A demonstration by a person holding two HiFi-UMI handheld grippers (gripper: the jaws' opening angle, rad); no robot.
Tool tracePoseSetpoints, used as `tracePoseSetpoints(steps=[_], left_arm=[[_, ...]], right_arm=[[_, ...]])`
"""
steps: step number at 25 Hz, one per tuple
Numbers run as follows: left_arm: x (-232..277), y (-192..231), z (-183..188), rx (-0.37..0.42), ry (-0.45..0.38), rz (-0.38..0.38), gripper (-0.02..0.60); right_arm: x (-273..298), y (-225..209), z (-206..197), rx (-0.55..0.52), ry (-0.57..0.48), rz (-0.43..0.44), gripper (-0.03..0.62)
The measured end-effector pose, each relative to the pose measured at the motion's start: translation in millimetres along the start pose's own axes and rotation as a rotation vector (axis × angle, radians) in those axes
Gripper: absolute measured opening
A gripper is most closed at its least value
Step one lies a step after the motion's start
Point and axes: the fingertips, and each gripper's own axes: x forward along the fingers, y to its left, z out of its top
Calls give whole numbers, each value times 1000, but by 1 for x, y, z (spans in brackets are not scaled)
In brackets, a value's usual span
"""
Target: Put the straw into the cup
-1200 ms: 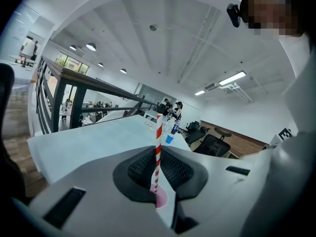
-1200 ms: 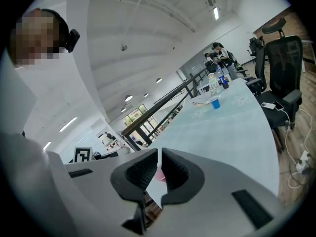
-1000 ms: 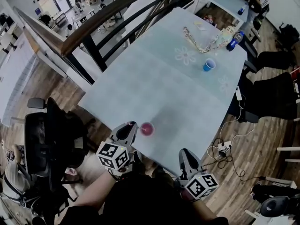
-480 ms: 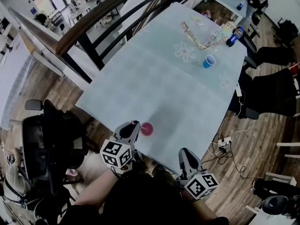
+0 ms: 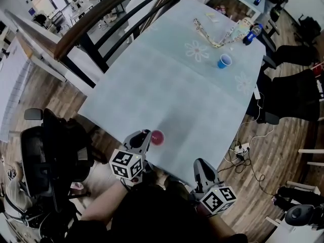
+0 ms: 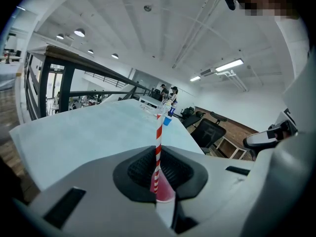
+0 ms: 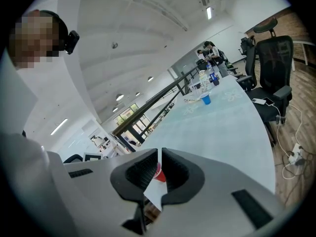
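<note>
Straw (image 6: 159, 127) hanging upright at the cup (image 5: 157, 137)
The left tongs (image 5: 143, 135) are clamping the striped straw with its long axis vertical and its lower end pointing at the red cup just beyond their tips on the desk (image 5: 167, 85). The right tongs (image 7: 159, 168) are sitting pressed together, empty, farther off.

The grey jaws of the left gripper (image 6: 158, 156) are covering the lower half of the small round pink cup (image 6: 164, 190), so where the thin red-and-white striped straw (image 6: 158, 137) is ending cannot be told. In the head view the straw is showing too small to make out. The right gripper (image 7: 159, 155) is letting only a sliver of cup show.
</note>
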Motion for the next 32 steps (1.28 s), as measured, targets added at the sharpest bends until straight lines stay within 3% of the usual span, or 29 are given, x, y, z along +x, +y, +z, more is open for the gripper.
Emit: tracePoseSetpoints(steps=[15, 21, 32], left_arm=[[9, -1, -11, 21, 39, -2, 37], [13, -6, -16, 23, 60, -37, 37], [7, 3, -15, 37, 67, 32, 38]], right_arm=[[0, -9, 2, 4, 1, -10, 48], [-3, -9, 4, 6, 2, -20, 48], [-11, -13, 8, 11, -18, -13, 48]])
